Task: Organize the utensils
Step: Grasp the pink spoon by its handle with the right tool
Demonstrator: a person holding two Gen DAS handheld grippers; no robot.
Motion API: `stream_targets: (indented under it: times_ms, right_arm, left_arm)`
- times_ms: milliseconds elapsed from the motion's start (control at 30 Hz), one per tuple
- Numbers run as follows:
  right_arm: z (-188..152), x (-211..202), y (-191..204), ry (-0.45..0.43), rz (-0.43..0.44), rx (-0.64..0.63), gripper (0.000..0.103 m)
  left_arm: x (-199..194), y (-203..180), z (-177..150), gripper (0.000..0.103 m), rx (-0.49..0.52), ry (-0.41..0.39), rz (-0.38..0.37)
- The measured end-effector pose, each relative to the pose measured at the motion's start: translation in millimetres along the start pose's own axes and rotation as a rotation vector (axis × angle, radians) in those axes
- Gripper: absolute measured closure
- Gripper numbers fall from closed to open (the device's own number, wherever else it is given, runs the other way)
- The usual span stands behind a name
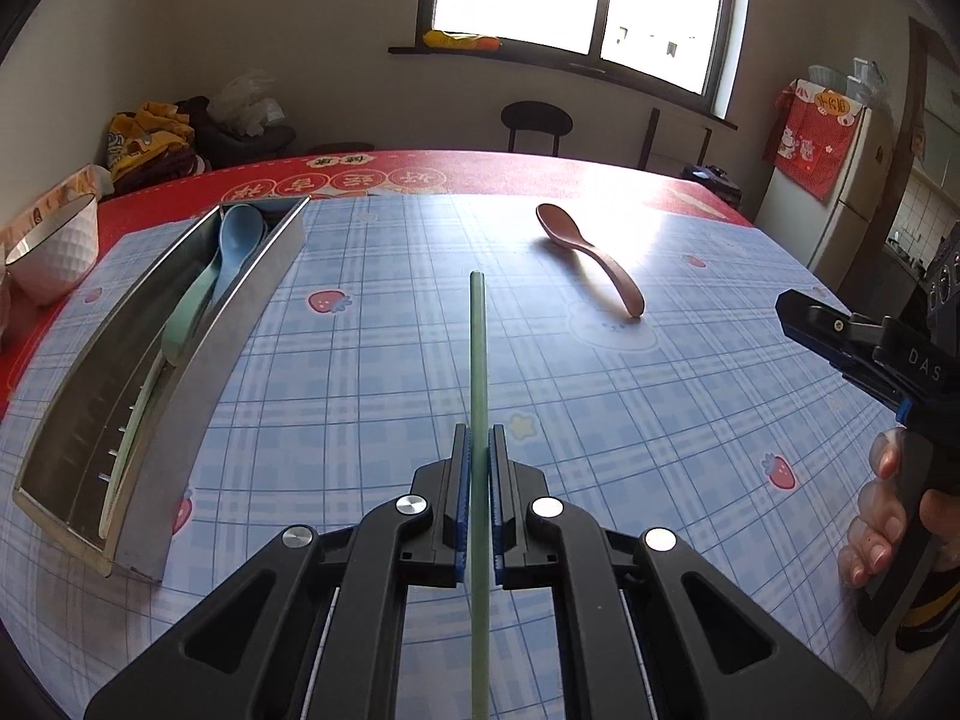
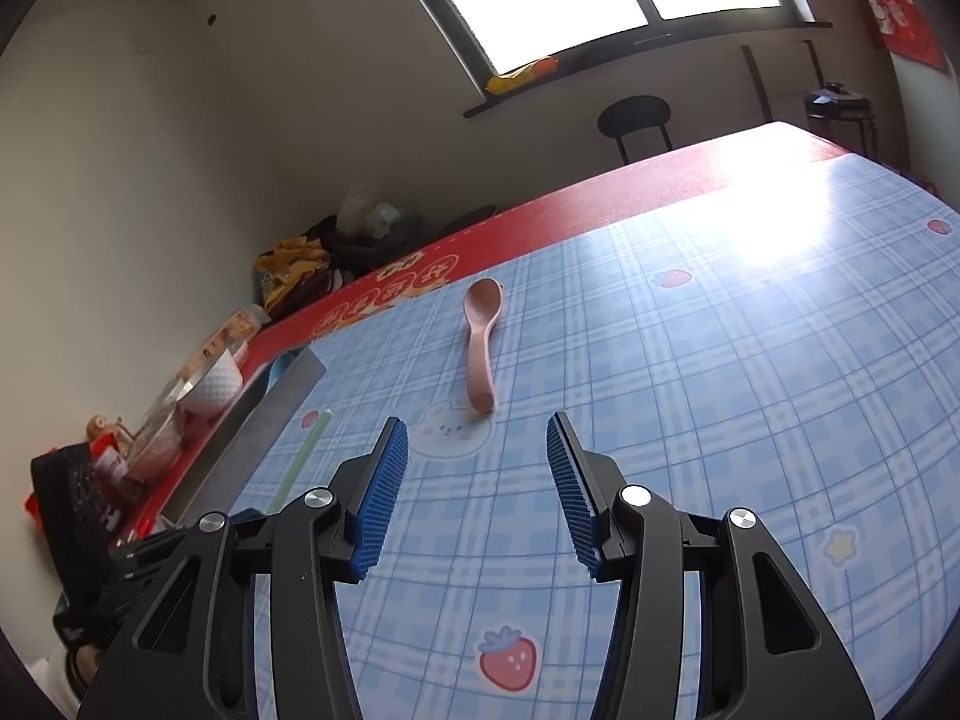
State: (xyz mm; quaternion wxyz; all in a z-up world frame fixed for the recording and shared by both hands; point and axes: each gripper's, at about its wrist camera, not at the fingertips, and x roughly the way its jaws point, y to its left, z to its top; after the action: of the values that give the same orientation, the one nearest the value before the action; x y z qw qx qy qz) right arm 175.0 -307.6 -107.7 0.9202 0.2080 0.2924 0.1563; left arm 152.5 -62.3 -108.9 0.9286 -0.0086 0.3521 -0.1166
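My left gripper point(image 1: 478, 444) is shut on a long pale green chopstick point(image 1: 478, 360) that points forward above the table; it also shows in the right wrist view point(image 2: 300, 459). A steel utensil tray point(image 1: 252, 288) lies to the left and holds a blue spoon point(image 1: 240, 237), a mint green spoon point(image 1: 186, 324) and a pale chopstick. A pink spoon point(image 1: 591, 255) lies on the blue checked tablecloth ahead to the right. My right gripper point(image 2: 477, 438) is open and empty, a short way before the pink spoon point(image 2: 480, 342). It also shows at the right edge of the left wrist view point(image 1: 798, 315).
A white bowl point(image 1: 54, 252) stands left of the tray on the red table edge. Packets and jars crowd the table's left side point(image 2: 120, 456). A black stool point(image 1: 536, 123) stands beyond the far edge. Bags point(image 1: 156, 141) are piled in the far left corner.
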Motion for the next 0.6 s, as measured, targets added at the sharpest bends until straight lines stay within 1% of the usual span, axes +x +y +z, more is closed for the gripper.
stream_targets:
  times_ms: [67, 167, 233, 367, 467, 533, 600]
  right_arm:
    - [0, 0, 0, 0.001, -0.001, 0.003, 0.055]
    - [0, 1, 2, 0.002, -0.008, -0.005, 0.055]
    - [0, 3, 5, 0.01, -0.019, -0.022, 0.055]
    - [-1, 15, 19, 0.061, -0.072, -0.1, 0.055]
    - [2, 29, 32, 0.121, -0.109, -0.165, 0.055]
    - [7, 39, 39, 0.156, -0.126, -0.193, 0.055]
    - [15, 49, 46, 0.169, -0.128, -0.212, 0.055]
  left_arm:
    - [-6, 6, 0, 0.097, -0.031, -0.032, -0.011]
    - [-12, 15, 0, 0.097, -0.09, -0.055, -0.037]
    - [-15, 18, 0, 0.097, -0.11, -0.07, -0.051]
    - [-22, 17, -1, 0.097, -0.114, -0.111, -0.079]
    - [-27, 21, -1, 0.097, -0.129, -0.139, -0.118]
    - [-28, 21, 0, 0.097, -0.128, -0.139, -0.141]
    - [-30, 22, 0, 0.097, -0.134, -0.145, -0.155]
